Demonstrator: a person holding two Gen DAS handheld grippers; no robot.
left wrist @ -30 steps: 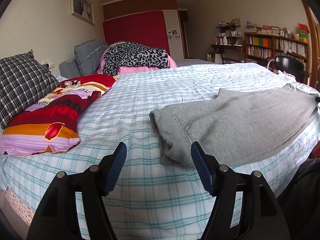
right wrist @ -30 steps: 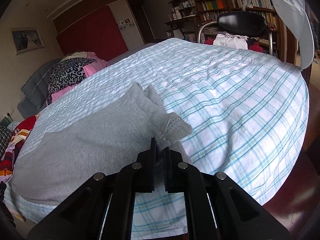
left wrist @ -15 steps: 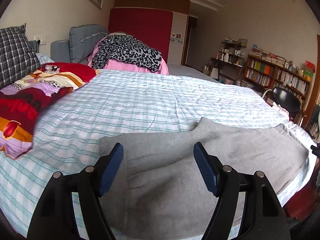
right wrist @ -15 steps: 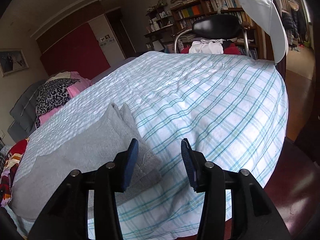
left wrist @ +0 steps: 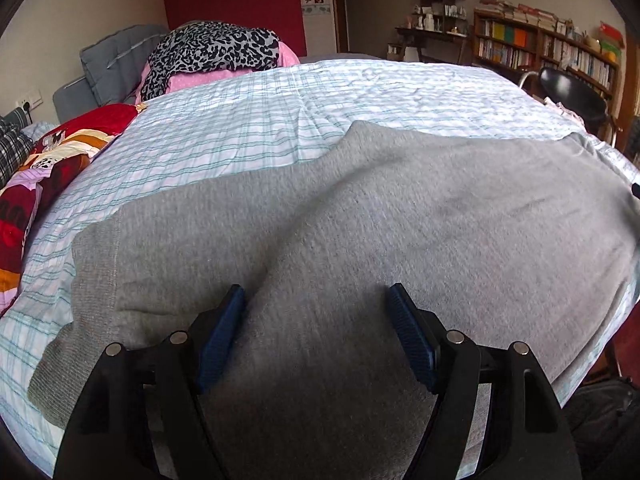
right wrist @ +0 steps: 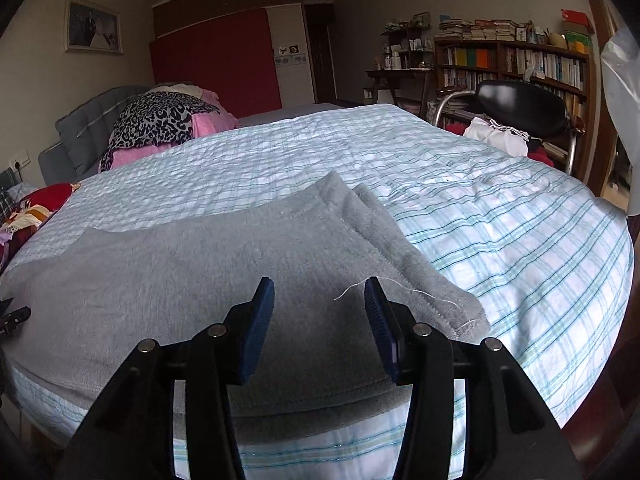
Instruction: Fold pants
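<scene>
Indoors, a bed (right wrist: 500, 240) under a blue-and-white plaid sheet fills both wrist views of a lived-in bedroom. At far left, bright red and purple pillows (left wrist: 36, 184) lie at the bed's edge, beside a leopard-print blanket (left wrist: 212, 52) heaped on pink bedding before a red panel (right wrist: 216, 64); a framed picture (right wrist: 94, 26) hangs on the wall. At right stand a crowded bookshelf (right wrist: 516, 64) and a black chair (right wrist: 520, 108) draped with white cloth.

Grey pants (left wrist: 400, 220) lie flat along the near edge of the bed, their long axis running left to right across it. The ribbed waistband sits at the left end; the stacked hems lie at the right end, a loose thread trailing from them.

The left gripper (left wrist: 316, 320) hovers over the waistband end, jaws spread wide and holding nothing. The right gripper (right wrist: 318, 312) sits over the hem end, jaws apart and empty, though a second ago they were pinched shut on the hem. Since then the pants have been spread out flatter, and the left gripper has moved from the bare sheet to above the fabric.
</scene>
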